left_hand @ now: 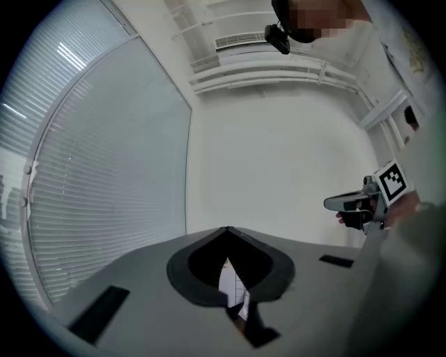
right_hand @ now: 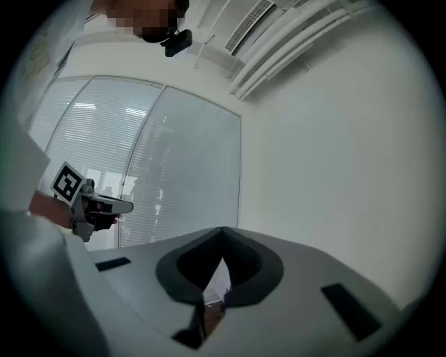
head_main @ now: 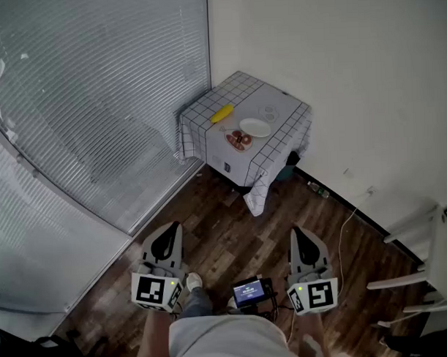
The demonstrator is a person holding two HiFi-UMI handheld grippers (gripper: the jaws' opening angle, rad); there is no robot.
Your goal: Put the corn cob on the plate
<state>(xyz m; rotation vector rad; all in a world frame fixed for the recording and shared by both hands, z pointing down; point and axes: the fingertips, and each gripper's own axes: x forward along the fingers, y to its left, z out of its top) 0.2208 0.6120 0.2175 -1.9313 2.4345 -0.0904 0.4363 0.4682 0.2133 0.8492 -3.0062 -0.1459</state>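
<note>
A yellow corn cob (head_main: 221, 113) lies on a small table with a checked cloth (head_main: 280, 132) in the room's far corner. A white plate (head_main: 255, 127) sits just right of it, empty. My left gripper (head_main: 166, 244) and right gripper (head_main: 305, 246) are held low near my body, far from the table, both shut with nothing between the jaws. In the left gripper view the shut left gripper (left_hand: 227, 230) faces the corner, and the right gripper (left_hand: 366, 201) shows at the side. The right gripper (right_hand: 223, 230) is shut in its own view too.
A dish of reddish food (head_main: 239, 140) and a clear lidded dish (head_main: 269, 112) share the table. Window blinds (head_main: 96, 91) run along the left, a white wall on the right. A white chair (head_main: 432, 269) stands at right. A small screen device (head_main: 251, 292) hangs by my waist over wood flooring.
</note>
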